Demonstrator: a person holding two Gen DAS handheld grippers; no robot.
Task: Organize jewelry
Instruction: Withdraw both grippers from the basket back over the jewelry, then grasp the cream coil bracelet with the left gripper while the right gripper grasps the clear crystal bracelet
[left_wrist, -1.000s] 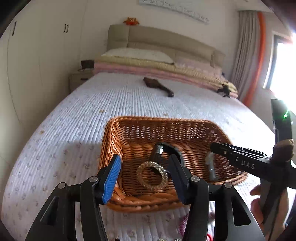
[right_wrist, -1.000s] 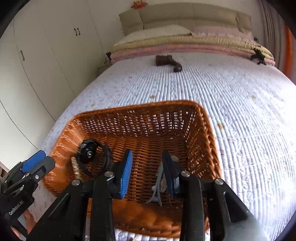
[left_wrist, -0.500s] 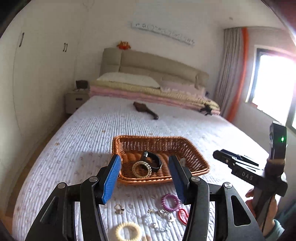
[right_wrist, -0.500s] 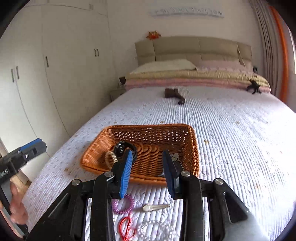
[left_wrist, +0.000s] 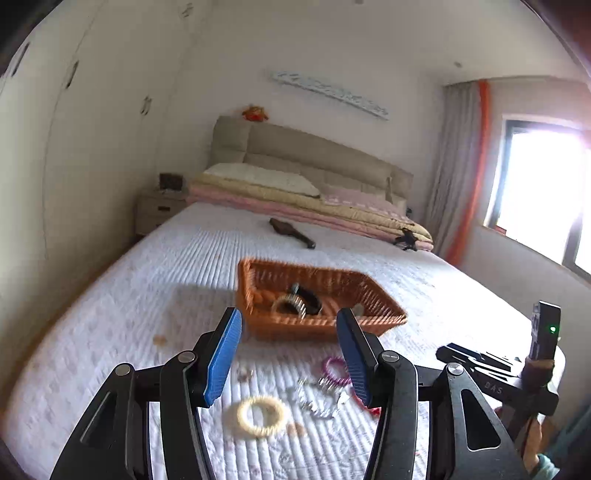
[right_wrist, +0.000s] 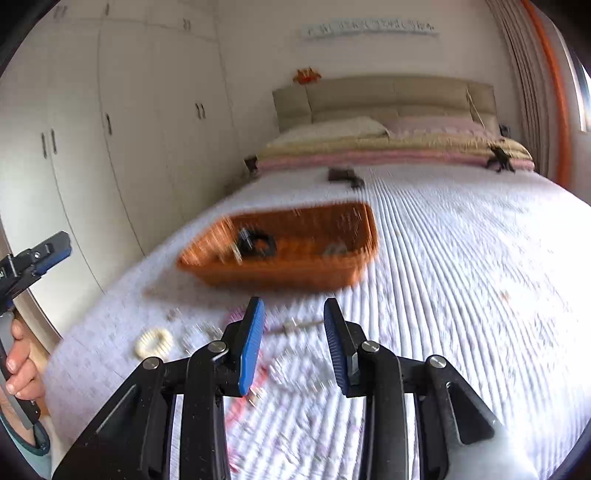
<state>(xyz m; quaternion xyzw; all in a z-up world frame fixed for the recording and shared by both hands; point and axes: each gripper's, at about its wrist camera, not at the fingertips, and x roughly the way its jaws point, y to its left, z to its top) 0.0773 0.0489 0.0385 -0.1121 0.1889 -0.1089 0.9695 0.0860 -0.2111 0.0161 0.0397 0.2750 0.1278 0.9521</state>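
Both the left gripper (left_wrist: 288, 354) and right gripper (right_wrist: 293, 341) hang over loose jewelry on the bed (left_wrist: 147, 295), fingers apart and empty, near the wicker basket (left_wrist: 369, 295)

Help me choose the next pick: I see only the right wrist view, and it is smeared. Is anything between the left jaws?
Observer: No; the left gripper is open, its jaws empty.
Operator: What is the pink sliver beside my jaws?
Observer: A purple bead bracelet, lying whole on the bedspread.
Operator: And in the basket?
Observer: The basket holds a black band and a pale beaded ring.
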